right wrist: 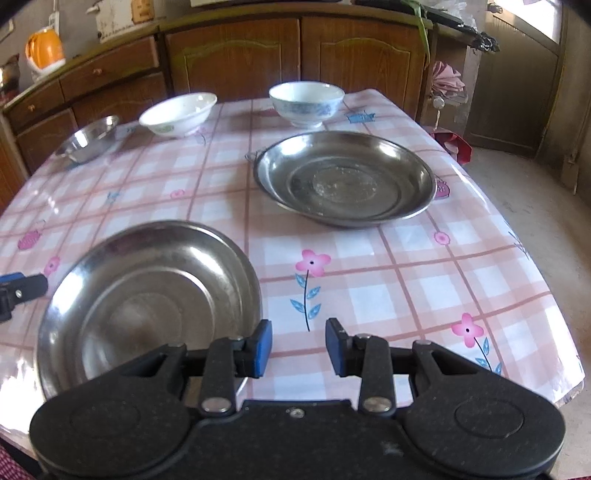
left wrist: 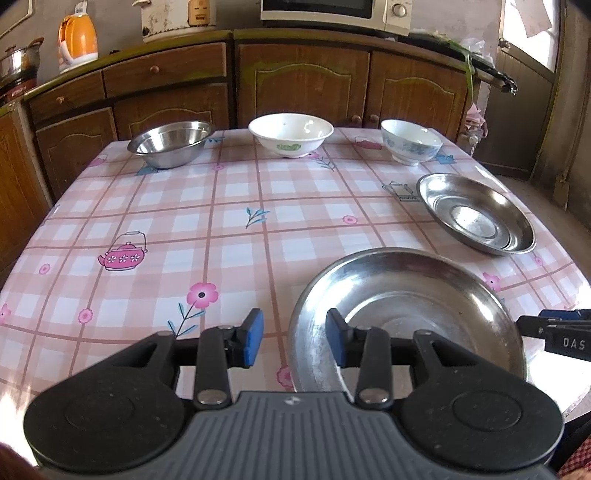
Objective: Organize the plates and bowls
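Note:
A near steel plate (left wrist: 413, 295) (right wrist: 147, 295) lies at the table's front. A second steel plate (left wrist: 476, 214) (right wrist: 343, 177) lies further back on the right. At the far edge stand a steel bowl (left wrist: 170, 142) (right wrist: 88, 138), a white bowl with a green mark (left wrist: 290, 133) (right wrist: 177, 112) and a blue-patterned white bowl (left wrist: 410, 142) (right wrist: 306, 101). My left gripper (left wrist: 294, 341) is open, its jaws astride the near plate's left rim. My right gripper (right wrist: 298, 345) is open and empty, just right of that plate's right rim.
The table wears a pink checked cloth (left wrist: 229, 206) (right wrist: 388, 266) with flower and teapot prints. Wooden cabinets (left wrist: 306, 77) stand close behind the table. An orange kettle (left wrist: 77, 38) and a microwave (left wrist: 336, 13) sit on the counter. Floor drops off at the right (right wrist: 532, 192).

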A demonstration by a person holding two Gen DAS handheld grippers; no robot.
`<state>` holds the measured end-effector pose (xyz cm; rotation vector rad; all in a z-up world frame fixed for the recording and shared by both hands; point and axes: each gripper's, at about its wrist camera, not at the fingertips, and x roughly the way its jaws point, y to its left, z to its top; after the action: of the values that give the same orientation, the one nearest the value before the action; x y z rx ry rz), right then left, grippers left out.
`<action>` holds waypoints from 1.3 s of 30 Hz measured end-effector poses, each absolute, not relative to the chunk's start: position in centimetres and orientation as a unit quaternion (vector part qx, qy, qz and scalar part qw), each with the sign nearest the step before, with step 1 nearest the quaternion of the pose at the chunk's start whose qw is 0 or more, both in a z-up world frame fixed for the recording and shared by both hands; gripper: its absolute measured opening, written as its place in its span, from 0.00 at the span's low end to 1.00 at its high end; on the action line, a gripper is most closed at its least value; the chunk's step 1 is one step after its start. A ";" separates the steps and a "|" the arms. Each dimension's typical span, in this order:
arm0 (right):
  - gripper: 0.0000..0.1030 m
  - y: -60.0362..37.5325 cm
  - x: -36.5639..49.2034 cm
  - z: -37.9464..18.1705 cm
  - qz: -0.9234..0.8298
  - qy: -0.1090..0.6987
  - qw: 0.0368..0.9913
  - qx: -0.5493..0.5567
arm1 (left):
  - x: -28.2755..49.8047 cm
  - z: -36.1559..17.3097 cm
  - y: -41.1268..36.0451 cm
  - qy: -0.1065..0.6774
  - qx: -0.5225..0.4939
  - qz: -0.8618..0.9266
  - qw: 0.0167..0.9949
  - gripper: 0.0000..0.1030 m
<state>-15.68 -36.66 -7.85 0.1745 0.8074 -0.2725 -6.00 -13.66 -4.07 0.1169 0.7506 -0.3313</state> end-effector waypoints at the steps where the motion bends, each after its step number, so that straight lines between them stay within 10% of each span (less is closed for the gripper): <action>1: 0.39 -36.8 -15.8 -7.7 -0.134 0.387 0.908 0.087 | -6.0 -4.0 -13.7 0.364 0.056 -0.162 0.915 0.38; 18: 0.40 -41.1 -16.6 -3.6 -0.170 0.320 0.924 0.126 | -5.4 -0.8 -17.5 0.337 0.069 -0.214 0.914 0.47; 39: 0.44 -47.1 -17.2 -0.5 -0.213 0.276 0.925 0.153 | -4.2 2.1 -23.9 0.301 0.085 -0.248 0.917 0.83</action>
<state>-17.20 -47.05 -0.54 0.3130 0.5672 -0.4371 -4.18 -23.92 2.07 0.1759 0.6187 -0.5104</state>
